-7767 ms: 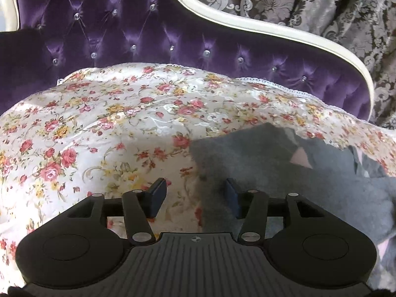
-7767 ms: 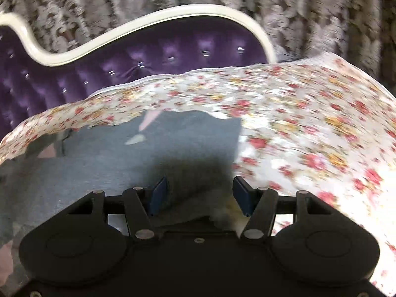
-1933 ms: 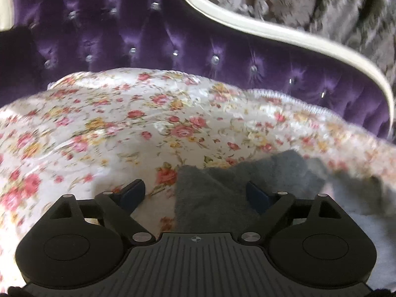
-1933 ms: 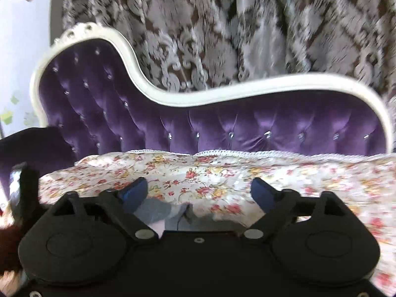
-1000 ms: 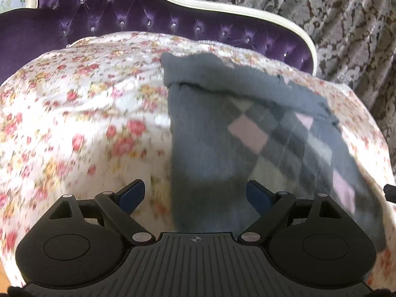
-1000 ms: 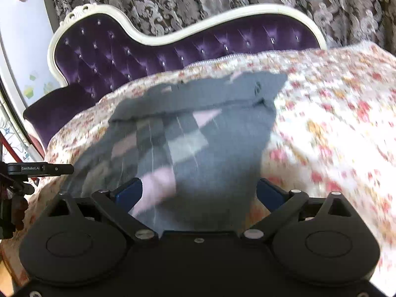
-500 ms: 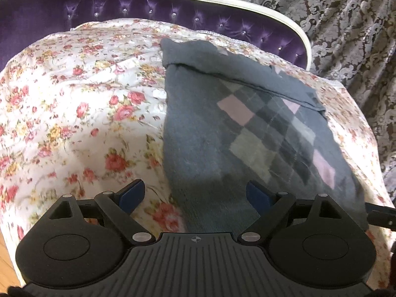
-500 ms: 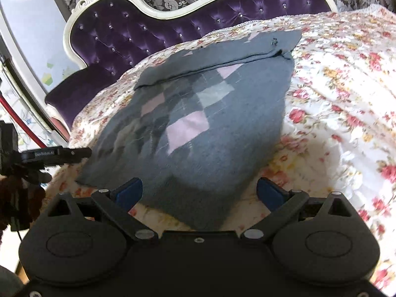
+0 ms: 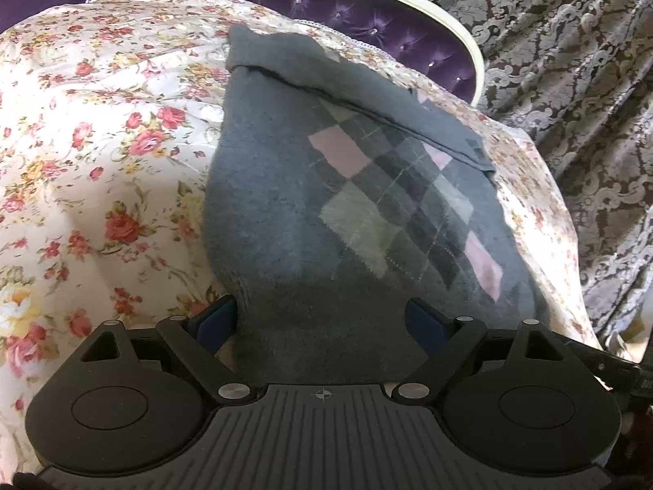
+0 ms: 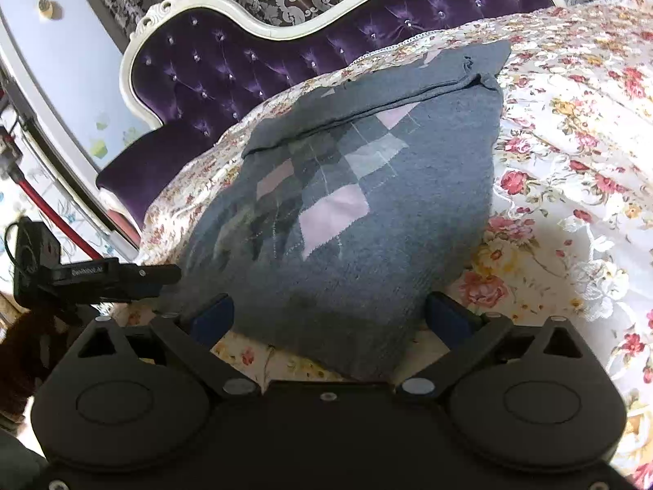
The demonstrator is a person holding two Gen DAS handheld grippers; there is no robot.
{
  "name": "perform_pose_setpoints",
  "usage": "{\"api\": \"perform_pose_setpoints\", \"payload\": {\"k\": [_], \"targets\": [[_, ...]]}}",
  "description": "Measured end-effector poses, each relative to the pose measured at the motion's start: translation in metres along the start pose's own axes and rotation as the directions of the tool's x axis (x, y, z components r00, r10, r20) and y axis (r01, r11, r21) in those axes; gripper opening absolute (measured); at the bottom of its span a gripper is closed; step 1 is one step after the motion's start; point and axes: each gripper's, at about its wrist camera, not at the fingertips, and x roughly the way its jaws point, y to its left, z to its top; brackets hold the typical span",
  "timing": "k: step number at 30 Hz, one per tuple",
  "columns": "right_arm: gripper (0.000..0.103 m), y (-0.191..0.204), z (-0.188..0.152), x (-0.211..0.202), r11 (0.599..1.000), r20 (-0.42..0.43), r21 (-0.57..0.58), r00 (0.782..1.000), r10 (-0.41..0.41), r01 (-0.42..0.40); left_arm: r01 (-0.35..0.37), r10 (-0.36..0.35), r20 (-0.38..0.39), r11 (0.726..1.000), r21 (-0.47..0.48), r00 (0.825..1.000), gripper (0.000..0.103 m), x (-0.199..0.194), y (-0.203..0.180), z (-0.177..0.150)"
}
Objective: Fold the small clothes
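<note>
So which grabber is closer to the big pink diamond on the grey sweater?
Probably the right gripper; the big pink diamond sits just ahead of it. The left gripper is at the same sweater hem, farther off.

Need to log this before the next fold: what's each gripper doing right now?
Left gripper: open, holding nothing, the grey argyle garment lying between its fingers.
Right gripper: open, holding nothing, above the garment's near edge.

Sweater [image 9: 285,220] near hem hidden behind left gripper [image 9: 322,322] body; headboard [image 9: 326,8] cropped at top.
</note>
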Motion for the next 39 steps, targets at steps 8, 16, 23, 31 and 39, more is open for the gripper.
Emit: {"api": "perform_pose_setpoints", "payload": {"k": [8,16,23,31,39], "targets": [[0.103,-0.005,0.004,0.008,0.997,0.040,0.053,0.998,0.053,-0.055,0.021,-0.022,0.040,1.000,0.020,0.999,0.088,0.014,-0.001,0.011],[0.103,-0.001,0.007,0.015,0.998,0.040,0.037,0.998,0.057,-0.058,0.033,-0.035,0.048,0.999,0.040,0.998,0.086,0.012,-0.002,0.009],[0.090,0.006,0.003,0.009,0.999,-0.013,-0.030,1.000,0.012,-0.012,0.029,-0.030,0.023,0.999,0.027,0.999,0.067,-0.002,0.004,0.000],[0.021,0.002,0.004,0.011,0.999,-0.041,-0.012,0.999,-0.031,0.031,-0.003,0.005,0.037,0.999,-0.047,0.999,0.005,-0.005,0.020,-0.002],[0.015,0.005,0.019,-0.005,1.000,0.023,0.011,1.000,0.007,-0.007,0.062,-0.047,0.176,0.995,-0.083,0.983,0.004,-0.030,0.016,0.012]]}}
